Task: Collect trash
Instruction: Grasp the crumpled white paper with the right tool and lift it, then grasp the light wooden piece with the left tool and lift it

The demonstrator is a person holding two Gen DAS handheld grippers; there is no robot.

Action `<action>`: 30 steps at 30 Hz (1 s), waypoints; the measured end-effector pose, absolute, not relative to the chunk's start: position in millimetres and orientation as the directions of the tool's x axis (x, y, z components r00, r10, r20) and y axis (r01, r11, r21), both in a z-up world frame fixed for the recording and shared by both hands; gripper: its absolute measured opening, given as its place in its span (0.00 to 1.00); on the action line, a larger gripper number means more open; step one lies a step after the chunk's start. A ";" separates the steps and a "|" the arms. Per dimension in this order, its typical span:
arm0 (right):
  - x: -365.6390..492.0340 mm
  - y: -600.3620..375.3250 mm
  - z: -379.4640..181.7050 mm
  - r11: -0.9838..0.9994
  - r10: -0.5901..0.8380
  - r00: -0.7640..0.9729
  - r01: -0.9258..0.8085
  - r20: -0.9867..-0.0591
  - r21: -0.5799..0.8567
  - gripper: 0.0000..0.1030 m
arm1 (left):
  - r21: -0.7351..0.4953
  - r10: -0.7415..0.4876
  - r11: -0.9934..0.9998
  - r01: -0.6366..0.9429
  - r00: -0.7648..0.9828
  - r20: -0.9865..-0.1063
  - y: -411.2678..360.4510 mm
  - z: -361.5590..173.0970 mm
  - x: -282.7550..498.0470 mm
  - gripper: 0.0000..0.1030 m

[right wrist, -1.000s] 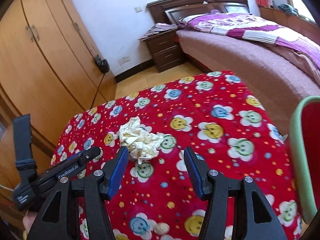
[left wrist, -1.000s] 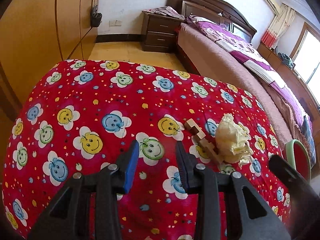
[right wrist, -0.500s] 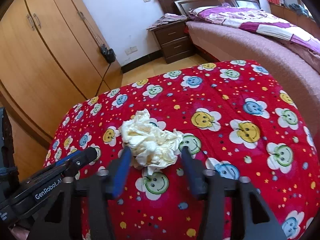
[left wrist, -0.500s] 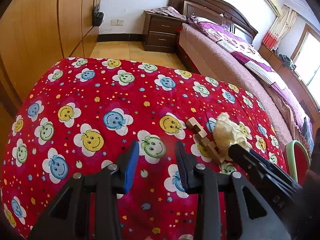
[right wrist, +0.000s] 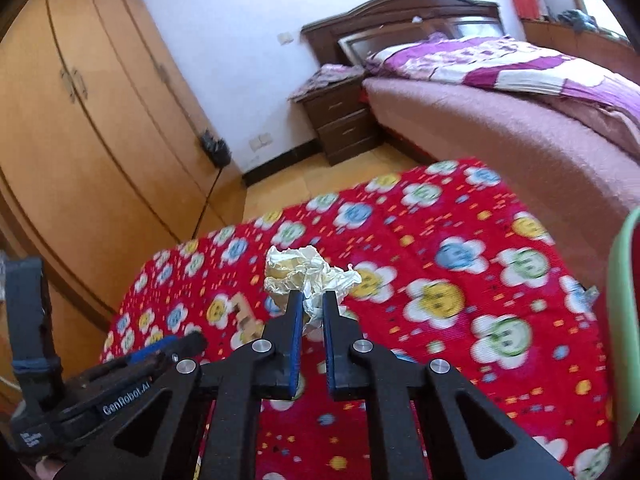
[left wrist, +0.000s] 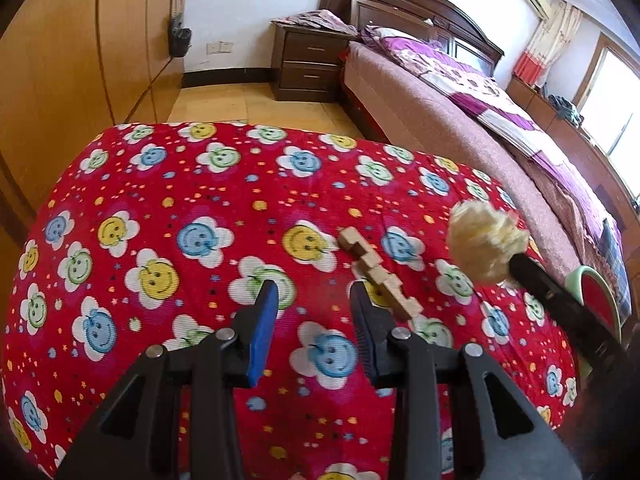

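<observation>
A crumpled cream paper ball (right wrist: pixel 308 276) is pinched between the blue pads of my right gripper (right wrist: pixel 311 300) and held above the red smiley-flower cloth (right wrist: pixel 460 320). The same ball (left wrist: pixel 484 240) shows in the left wrist view at the tip of the right gripper, off the cloth. My left gripper (left wrist: pixel 314 292) is open and empty, low over the cloth (left wrist: pixel 180 240). A jointed wooden block piece (left wrist: pixel 380 276) lies on the cloth just right of its right finger; it is blurred in the right wrist view (right wrist: pixel 244 316).
A bin with a green rim and red inside (left wrist: pixel 596 300) stands off the cloth's right edge, also in the right wrist view (right wrist: pixel 624 320). A bed (left wrist: pixel 480 120), a dark nightstand (left wrist: pixel 312 64) and wooden wardrobes (right wrist: pixel 80 120) surround the covered surface.
My right gripper moved onto the paper ball, closed on it and lifted it off the cloth. The left gripper stayed open and barely shifted.
</observation>
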State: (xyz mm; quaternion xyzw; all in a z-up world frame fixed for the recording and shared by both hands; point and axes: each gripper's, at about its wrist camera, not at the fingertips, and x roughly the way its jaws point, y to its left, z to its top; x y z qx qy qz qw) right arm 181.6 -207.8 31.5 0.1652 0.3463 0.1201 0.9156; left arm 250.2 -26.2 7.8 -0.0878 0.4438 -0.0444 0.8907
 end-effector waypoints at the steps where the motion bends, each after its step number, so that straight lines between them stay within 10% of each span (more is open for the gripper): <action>1: 180.6 -213.0 33.9 0.914 0.331 0.740 -0.098 -0.586 0.393 0.09 | -0.193 -0.160 0.981 0.009 0.598 -0.785 -28.7 8.4 250.9 0.36; 22: 171.4 -263.5 49.4 0.870 0.313 0.787 -0.012 -0.531 0.493 0.09 | -0.148 -0.151 0.988 0.050 0.545 -0.824 -84.2 -7.7 268.8 0.36; 30: 156.1 -269.1 62.5 0.860 0.316 0.798 -0.012 -0.513 0.511 0.09 | -0.181 -0.166 0.983 0.026 0.543 -0.823 -73.7 -11.0 263.3 0.09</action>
